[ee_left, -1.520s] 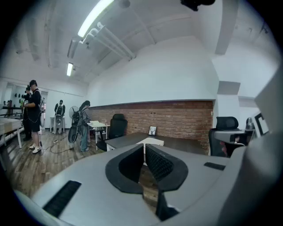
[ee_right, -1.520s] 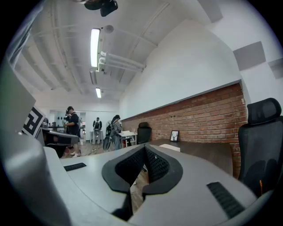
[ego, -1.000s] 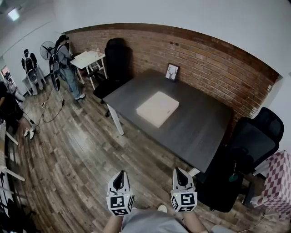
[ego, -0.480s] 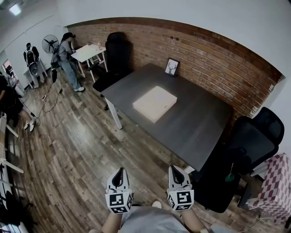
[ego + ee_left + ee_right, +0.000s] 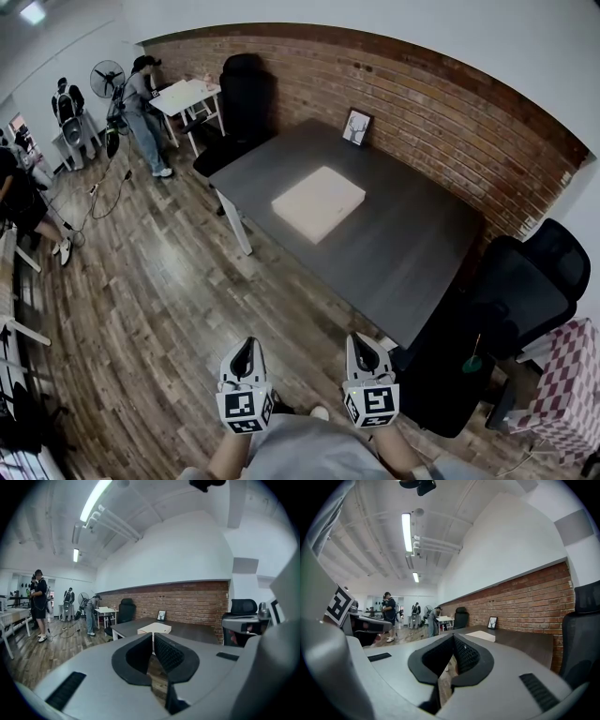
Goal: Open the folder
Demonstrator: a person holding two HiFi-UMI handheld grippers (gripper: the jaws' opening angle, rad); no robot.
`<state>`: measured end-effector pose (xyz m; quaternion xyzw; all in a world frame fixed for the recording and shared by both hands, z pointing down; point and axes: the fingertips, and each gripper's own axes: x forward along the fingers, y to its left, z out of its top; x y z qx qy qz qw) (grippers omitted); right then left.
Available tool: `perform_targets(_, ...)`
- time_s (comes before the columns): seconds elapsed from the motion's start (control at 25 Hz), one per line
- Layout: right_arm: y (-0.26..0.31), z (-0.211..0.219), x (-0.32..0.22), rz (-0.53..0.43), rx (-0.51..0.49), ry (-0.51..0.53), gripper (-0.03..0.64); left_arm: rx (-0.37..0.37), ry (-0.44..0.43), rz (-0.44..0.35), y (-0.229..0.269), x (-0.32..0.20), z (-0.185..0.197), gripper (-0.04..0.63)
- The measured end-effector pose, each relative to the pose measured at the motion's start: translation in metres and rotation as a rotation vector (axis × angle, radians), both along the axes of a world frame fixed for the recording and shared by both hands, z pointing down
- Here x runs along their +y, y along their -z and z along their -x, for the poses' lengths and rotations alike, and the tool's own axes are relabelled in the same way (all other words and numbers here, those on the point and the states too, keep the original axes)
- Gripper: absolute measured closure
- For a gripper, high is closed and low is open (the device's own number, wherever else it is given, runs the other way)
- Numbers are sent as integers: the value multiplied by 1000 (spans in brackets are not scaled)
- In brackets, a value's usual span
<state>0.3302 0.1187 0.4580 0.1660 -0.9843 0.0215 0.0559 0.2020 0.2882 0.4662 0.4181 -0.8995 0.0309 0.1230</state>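
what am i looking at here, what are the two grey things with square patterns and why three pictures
A person holds a two-jaw gripper in each hand: the left gripper and the right gripper. The patterned cubes are part of them. One picture comes from a camera on the person's head, looking down; the other two from cameras riding on each gripper. Both grippers are shut and empty. Ahead, a pale flat folder lies closed on the dark table, some way off.
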Motion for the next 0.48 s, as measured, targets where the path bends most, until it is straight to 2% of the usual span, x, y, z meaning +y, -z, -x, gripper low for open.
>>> perform_targets(0.28, -5, 10, -9, 7, 9, -1, 618, -1, 6, 3, -1, -7, 9, 583)
perform_targets(0.48, -8, 30, -14, 6, 18, 0, 618, 16, 10, 2, -8, -12, 29, 583)
